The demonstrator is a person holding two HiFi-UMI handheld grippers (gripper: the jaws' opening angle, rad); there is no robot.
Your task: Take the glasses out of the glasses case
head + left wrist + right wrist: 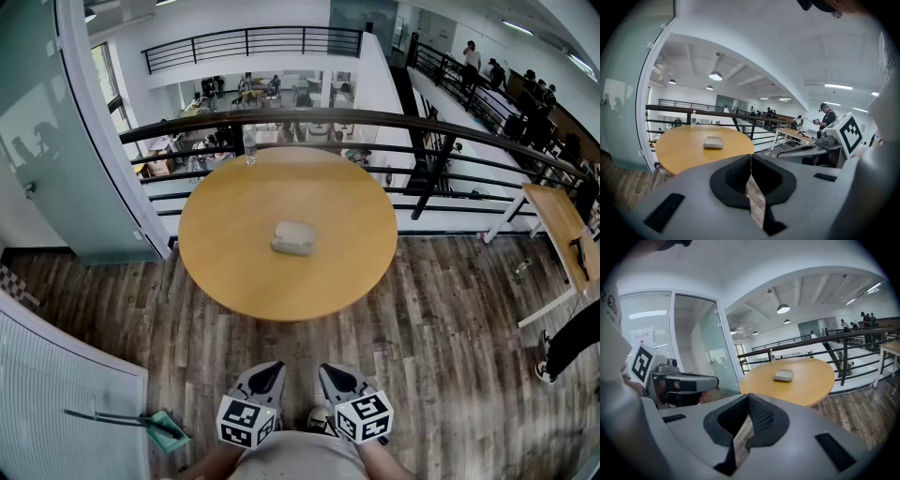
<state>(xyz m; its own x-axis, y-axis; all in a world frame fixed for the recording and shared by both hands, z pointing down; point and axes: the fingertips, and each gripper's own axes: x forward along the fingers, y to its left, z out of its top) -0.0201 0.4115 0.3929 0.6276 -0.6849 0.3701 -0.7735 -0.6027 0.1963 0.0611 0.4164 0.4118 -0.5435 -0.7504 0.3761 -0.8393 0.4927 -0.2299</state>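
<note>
- The glasses case lies shut at the middle of the round table, its long axis running across the person's view.
- The left gripper and right gripper hang short of the table's near edge, jaws pressed together, holding nothing.
- The case lies straight ahead between the 2 grippers; neither looks nearer.

Glasses case, frame centre: lid down, interior hidden. Bottle, upper centre: too small to judge contents. Second table, right edge: cut off. Person, lower right: legs only.
</note>
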